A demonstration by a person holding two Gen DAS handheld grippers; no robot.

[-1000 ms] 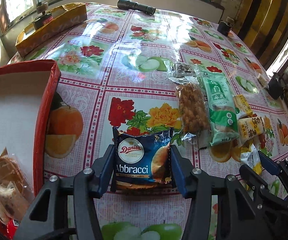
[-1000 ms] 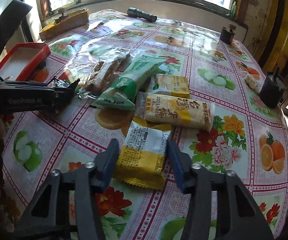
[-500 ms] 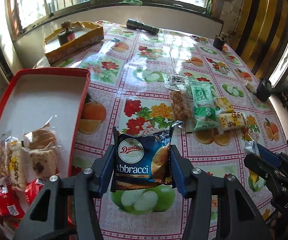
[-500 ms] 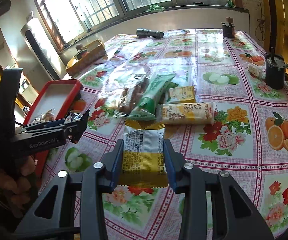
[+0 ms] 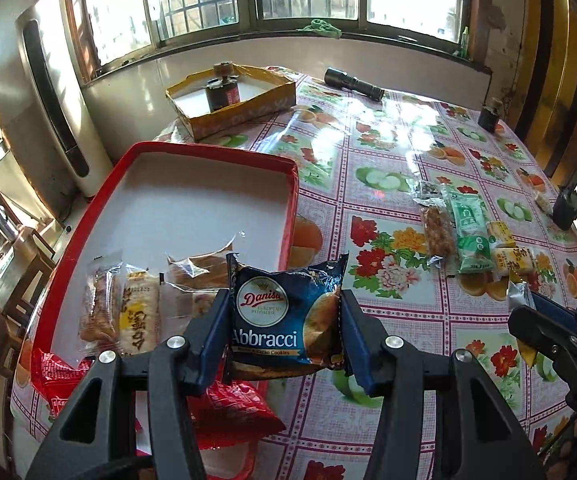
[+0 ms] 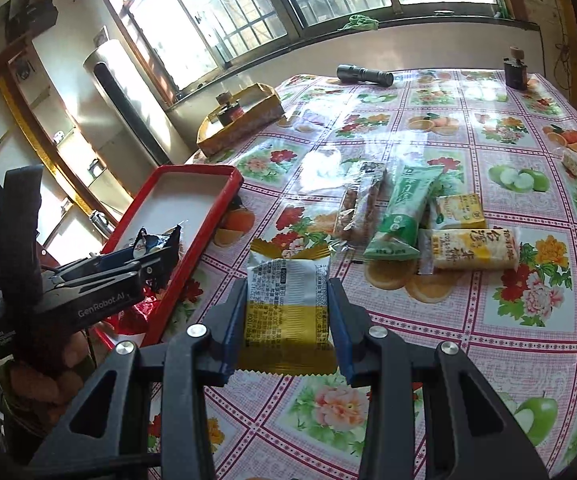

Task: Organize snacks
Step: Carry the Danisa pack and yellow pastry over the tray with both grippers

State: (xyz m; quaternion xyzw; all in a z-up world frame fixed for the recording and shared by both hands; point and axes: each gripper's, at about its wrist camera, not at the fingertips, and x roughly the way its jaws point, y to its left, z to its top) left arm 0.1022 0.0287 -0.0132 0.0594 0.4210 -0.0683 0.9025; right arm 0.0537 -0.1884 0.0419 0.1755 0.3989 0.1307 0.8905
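Observation:
My left gripper [image 5: 284, 320] is shut on a blue Danisa Abbracci cookie bag [image 5: 284, 316] and holds it in the air over the near right edge of the red tray [image 5: 292, 208]. The tray holds several wrapped snacks [image 5: 136, 312] and red packets [image 5: 228, 408]. My right gripper [image 6: 288, 312] is shut on a yellow and white snack packet [image 6: 288, 304], lifted above the table. Its tip shows in the left wrist view [image 5: 528, 308]. Several snacks remain on the table: a green packet [image 6: 402, 208], a clear nut bar [image 6: 358, 208] and yellow packets [image 6: 474, 248].
A yellow cardboard tray [image 5: 244, 104] with a jar stands at the back left. A black flashlight [image 5: 354, 82] lies near the window. Dark small objects [image 6: 516, 68] stand at the far right. The floral tablecloth [image 6: 488, 340] covers the table.
Both grippers have lifted with their packets and moved left. The left one now hangs at the red tray's edge; the right one is higher above the table.

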